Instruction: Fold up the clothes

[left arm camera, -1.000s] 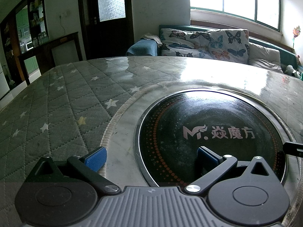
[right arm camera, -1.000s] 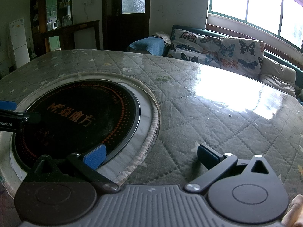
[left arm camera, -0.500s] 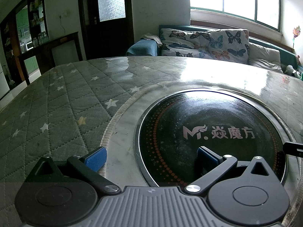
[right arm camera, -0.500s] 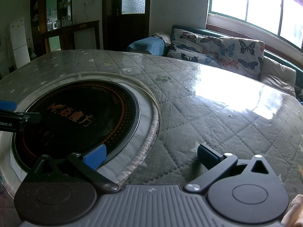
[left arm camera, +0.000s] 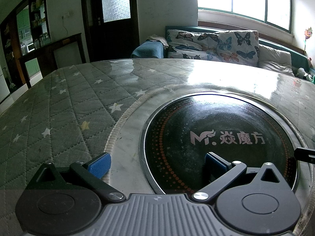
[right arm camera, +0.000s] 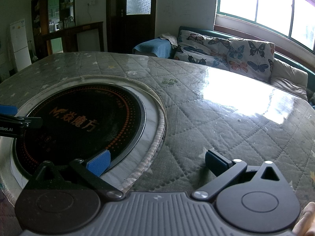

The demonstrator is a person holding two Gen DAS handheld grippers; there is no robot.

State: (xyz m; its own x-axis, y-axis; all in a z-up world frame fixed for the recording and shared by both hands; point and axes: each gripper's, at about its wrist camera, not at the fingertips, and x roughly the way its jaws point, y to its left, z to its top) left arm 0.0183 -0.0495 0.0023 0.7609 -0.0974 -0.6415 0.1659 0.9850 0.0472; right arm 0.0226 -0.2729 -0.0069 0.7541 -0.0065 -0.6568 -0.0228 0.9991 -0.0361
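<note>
Both the left tongs [left arm camera: 157, 162] and right tongs [right arm camera: 156, 161] gaped wide, holding nothing, low over the quilted tabletop [left arm camera: 65, 106]; no clothes showed in either view; the black hob [right arm camera: 78, 122] lay at ten o'clock of the right tongs; dragged fabric could snag its raised rim.

One table [left arm camera: 82, 106], one cooktop [left arm camera: 216, 133], two grippers.

A quilted star-print cover [left arm camera: 65, 106] lies on the table [right arm camera: 151, 118] around its black round hob [left arm camera: 216, 137].

Quilted table [left arm camera: 59, 118], round cooktop [left arm camera: 216, 137] — butterfly sofa [right arm camera: 226, 53]
</note>
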